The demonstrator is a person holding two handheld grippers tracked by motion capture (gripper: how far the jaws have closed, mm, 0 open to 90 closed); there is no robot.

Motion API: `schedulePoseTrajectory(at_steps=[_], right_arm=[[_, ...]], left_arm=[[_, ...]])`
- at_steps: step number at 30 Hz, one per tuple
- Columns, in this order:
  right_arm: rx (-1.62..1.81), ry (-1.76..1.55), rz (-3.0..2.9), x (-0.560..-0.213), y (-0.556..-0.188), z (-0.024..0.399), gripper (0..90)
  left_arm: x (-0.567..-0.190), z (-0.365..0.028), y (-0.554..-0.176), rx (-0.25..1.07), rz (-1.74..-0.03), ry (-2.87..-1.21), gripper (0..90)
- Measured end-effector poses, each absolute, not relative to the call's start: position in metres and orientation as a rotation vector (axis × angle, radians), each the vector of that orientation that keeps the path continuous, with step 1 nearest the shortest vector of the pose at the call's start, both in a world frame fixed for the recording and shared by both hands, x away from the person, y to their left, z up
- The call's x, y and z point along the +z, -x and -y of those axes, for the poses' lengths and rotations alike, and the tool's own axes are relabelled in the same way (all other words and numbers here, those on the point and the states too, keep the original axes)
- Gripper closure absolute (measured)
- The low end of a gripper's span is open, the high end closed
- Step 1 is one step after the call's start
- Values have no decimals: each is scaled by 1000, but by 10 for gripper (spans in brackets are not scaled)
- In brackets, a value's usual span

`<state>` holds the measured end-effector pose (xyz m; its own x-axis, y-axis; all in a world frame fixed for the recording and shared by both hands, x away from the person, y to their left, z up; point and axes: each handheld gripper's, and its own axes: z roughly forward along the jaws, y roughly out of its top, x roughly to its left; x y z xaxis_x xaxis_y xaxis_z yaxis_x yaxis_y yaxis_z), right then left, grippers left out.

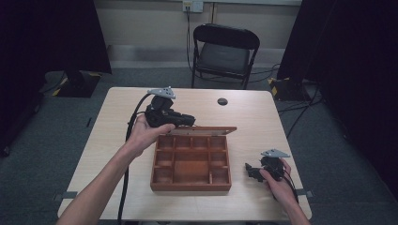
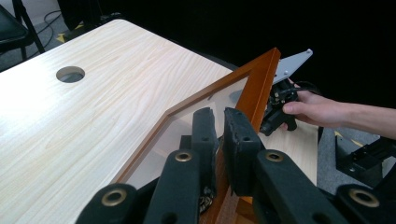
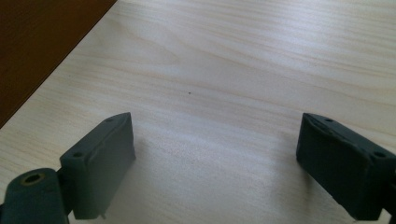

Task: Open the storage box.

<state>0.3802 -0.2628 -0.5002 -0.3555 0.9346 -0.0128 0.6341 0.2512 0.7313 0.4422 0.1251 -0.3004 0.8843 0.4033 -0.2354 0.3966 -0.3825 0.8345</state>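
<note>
A brown wooden box (image 1: 191, 183) with several empty compartments stands open on the middle of the table. Its glass-paned lid (image 1: 206, 130) is raised at the box's far side. My left gripper (image 1: 189, 121) is shut on the lid's wooden frame (image 2: 261, 74); in the left gripper view the gripper (image 2: 219, 115) has one black pad on each side of the frame's rail. To the right of the box, my right gripper (image 1: 249, 170) rests low on the table. In the right gripper view it (image 3: 215, 140) is open over bare wood with nothing between the pads.
The pale wooden table (image 1: 117, 140) has a round cable hole (image 1: 222, 101) near its far edge. A black folding chair (image 1: 224, 51) stands behind the table. Dark curtains hang at both sides. The left gripper's cable (image 1: 126, 187) trails off the near edge.
</note>
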Motion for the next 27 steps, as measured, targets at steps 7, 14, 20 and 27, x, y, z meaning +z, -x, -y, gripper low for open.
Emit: schedulePoseTrajectory(at_steps=[7, 14, 20, 27], right_arm=[[894, -1427, -2079, -500, -380, 263, 107], [893, -1426, -2080, -500, -380, 263, 107], [894, -1426, -2080, -500, -380, 263, 107], [894, -1426, -2080, -500, -380, 263, 107]], left_arm=[[-300, -125, -443, 10, -584, -2010, 833], [-300, -126, -446, 5, -577, -2003, 840], [-300, -126, -446, 7, -572, -2005, 841], [-300, -126, -446, 5, -569, -2004, 842]])
